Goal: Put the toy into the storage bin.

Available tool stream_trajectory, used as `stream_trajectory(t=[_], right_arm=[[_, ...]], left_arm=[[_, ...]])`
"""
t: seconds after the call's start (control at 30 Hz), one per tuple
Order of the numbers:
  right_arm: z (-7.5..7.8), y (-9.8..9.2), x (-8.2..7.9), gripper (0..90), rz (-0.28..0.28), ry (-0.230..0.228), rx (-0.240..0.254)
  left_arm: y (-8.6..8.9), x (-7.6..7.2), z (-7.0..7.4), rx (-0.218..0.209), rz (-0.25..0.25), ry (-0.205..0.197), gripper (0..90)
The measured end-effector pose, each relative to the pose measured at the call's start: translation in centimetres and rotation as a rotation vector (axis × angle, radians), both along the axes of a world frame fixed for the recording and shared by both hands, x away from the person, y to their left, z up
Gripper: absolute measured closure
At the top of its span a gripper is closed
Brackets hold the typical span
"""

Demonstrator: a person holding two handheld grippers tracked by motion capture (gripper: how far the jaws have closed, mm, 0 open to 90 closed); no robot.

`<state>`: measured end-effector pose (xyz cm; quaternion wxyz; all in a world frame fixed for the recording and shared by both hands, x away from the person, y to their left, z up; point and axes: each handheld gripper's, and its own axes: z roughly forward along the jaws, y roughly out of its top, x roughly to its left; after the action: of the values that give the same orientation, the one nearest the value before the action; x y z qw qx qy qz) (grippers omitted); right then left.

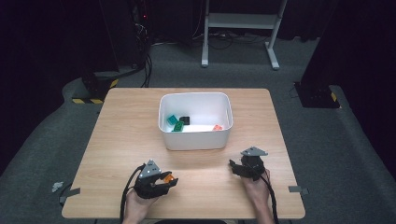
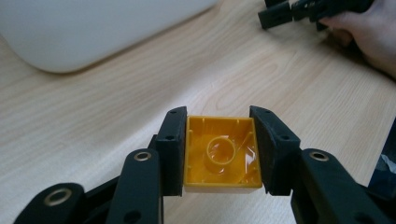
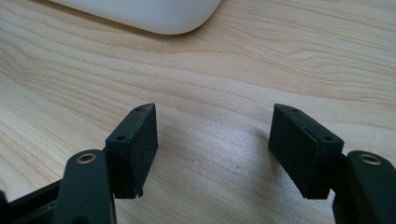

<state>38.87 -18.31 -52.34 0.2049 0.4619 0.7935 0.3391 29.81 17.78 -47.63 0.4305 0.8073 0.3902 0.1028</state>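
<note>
Currently, the left gripper [image 2: 219, 154] is clamped on 1 yellow brick [image 2: 222, 156], with a black jaw pressed flat against each of 2 opposite sides. In the left gripper view the brick's hollow underside faces the camera, showing 1 round tube at its centre. In the high view the same brick [image 1: 169, 178] appears orange-yellow at the tip of the left gripper [image 1: 161, 179], low over the near-left part of the wooden table [image 1: 126, 135].

The right gripper [image 3: 212, 140] has its 2 jaws spread wide apart, with bare wood grain between them and nothing held. In the high view the right gripper [image 1: 240, 168] sits over the near-right part of the table, well apart from the left one, gripped by the right hand [image 1: 256, 185].

A white bin [image 1: 195, 140] stands at the table centre, beyond both grippers. Inside it lie 1 teal brick [image 1: 172, 120], 1 green brick [image 1: 178, 126], 1 black brick [image 1: 185, 120] and 1 orange brick [image 1: 217, 127]; the first 3 are grouped at the left, the orange one is at the right wall. The rounded bin corner [image 3: 154, 14] shows at the top of the right gripper view.
</note>
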Motion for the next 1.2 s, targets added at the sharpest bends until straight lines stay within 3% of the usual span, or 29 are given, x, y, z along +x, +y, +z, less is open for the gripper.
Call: stream_trajectory(t=[0.2, 0.33, 0.57, 0.7, 0.97, 1.2], right_arm=[[0.0, 0.0, 0.0, 32.4, 0.002, 0.000, -0.002], [0.0, 0.0, 0.0, 32.4, 0.000, 0.000, 0.000], [0.0, 0.0, 0.0, 32.4, 0.001, 0.000, -0.001], [0.0, 0.0, 0.0, 32.4, 0.000, 0.001, -0.002], [0.0, 0.0, 0.0, 32.4, 0.001, 0.000, -0.001], [0.0, 0.0, 0.0, 32.4, 0.002, 0.000, -0.003]], left_arm=[[0.4, 1.1, 2.0, -0.013, 0.013, -0.003, 58.5], [0.8, 2.3, 3.7, -0.047, 0.015, -0.009, 58.5], [1.3, 4.1, 5.6, -0.090, 0.012, 0.006, 58.5], [1.4, 4.9, 6.3, -0.092, 0.009, 0.006, 58.6], [1.0, 6.3, 8.9, -0.092, -0.004, -0.046, 58.6], [0.7, 7.3, 10.7, -0.100, -0.018, -0.064, 58.6]])
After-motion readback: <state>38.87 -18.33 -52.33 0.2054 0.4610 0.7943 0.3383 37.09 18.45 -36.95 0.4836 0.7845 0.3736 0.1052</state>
